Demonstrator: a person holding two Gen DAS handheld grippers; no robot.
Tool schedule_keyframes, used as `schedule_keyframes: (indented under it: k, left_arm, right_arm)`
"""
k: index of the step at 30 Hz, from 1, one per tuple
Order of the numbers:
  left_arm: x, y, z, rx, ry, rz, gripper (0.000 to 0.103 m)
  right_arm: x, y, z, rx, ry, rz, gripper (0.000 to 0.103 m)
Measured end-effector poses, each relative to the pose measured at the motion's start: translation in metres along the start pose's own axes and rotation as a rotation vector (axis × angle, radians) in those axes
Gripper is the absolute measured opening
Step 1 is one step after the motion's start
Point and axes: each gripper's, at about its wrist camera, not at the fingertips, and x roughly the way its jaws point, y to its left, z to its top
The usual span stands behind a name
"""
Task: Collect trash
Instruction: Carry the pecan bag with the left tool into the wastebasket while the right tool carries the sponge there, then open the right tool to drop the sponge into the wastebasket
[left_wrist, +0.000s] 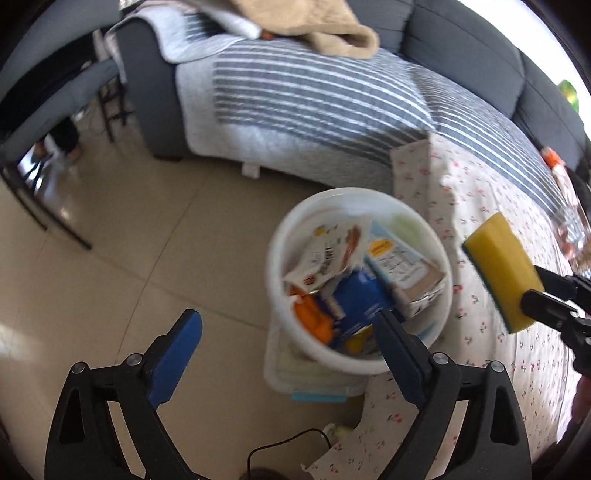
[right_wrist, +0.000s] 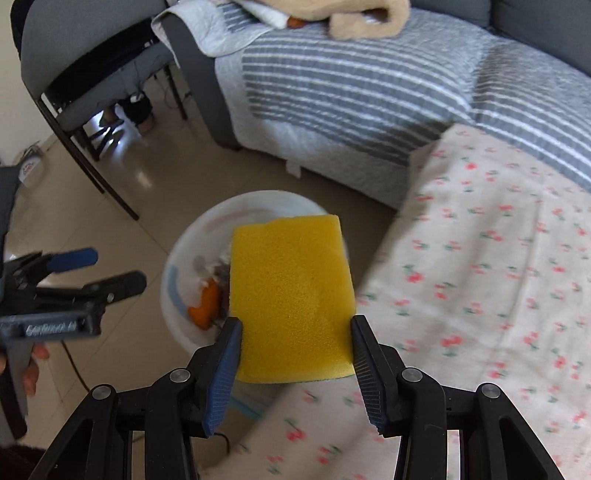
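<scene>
A white bucket (left_wrist: 280, 236) stands on the floor beside a table draped in a cherry-print cloth; it holds cartons, wrappers and an orange item. My left gripper (left_wrist: 288, 332) is open and empty, low over the bucket's near rim. A yellow sponge (right_wrist: 291, 299) with a green underside is held above the bucket (right_wrist: 192, 236), with my right gripper (right_wrist: 295, 325) shut on its near end. In the left wrist view the sponge (left_wrist: 498, 269) hangs to the right of the bucket, over the cloth, gripped by the right gripper (left_wrist: 532, 295). My left gripper (right_wrist: 107, 273) shows at the left of the right wrist view.
A grey sofa with a striped blanket (left_wrist: 314, 96) and a tan towel (left_wrist: 317, 22) lies behind the bucket. The cherry-print cloth (right_wrist: 480, 277) covers the table on the right. A plastic bottle (left_wrist: 569, 214) lies at the far right. A black-framed chair (right_wrist: 85, 66) stands at left on the tiled floor.
</scene>
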Motion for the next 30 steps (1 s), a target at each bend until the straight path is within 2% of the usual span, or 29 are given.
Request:
schedule_keyframes:
  k: [7,14,17,19,20,26,30]
  left_arm:
    - [-0.004,0.031,-0.012,-0.009,0.024,0.073,0.095]
    - [-0.006,0.054,-0.017,-0.052,0.033,0.067,0.095]
    - [-0.006,0.059,-0.018,-0.058,0.034,0.065,0.095]
    - [-0.005,0.062,-0.019,-0.060,0.037,0.065,0.095]
    - [-0.005,0.062,-0.019,-0.061,0.039,0.065,0.095]
    - [-0.007,0.060,-0.022,-0.060,0.040,0.058,0.095]
    - [-0.014,0.048,-0.025,-0.041,0.025,0.049,0.095]
  right_arm:
    - [0.039,0.035,0.027,-0.009,0.030,0.006,0.052]
    - [0.062,0.050,0.037,0.008,0.048,0.000,0.053]
    - [0.069,0.053,0.038,0.025,0.059,0.021,0.058]
    - [0.071,0.050,0.038,0.059,0.075,0.027,0.076]
    - [0.071,0.048,0.038,0.077,0.076,0.025,0.078]
    - [0.052,0.040,0.034,0.106,0.050,0.019,0.079]
    - [0.024,0.028,0.022,0.123,0.021,0.013,0.085]
